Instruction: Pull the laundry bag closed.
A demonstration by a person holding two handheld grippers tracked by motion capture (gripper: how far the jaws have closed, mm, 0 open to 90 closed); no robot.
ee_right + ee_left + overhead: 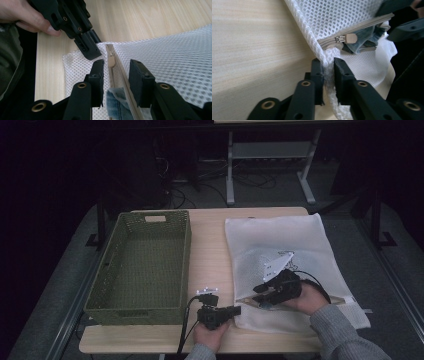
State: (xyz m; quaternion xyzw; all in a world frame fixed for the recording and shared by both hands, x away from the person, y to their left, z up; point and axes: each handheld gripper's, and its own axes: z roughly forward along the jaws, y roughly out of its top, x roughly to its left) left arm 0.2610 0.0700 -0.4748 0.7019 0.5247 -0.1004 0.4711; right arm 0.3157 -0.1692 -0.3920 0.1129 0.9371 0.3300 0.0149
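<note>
Mesh laundry bag lies flat on the desk, right of the green basket; its zipped edge runs along the near side. Left gripper sits at the bag's near-left corner, right gripper just beyond, over the zipper.

Left gripper view: fingers pinch the mesh corner; zipper pull lies just above them, blue denim showing in the gap.

Right gripper view: fingers spread, straddling the zipper line, pull straight ahead between them. Right gripper seems nearer for the grab.
</note>
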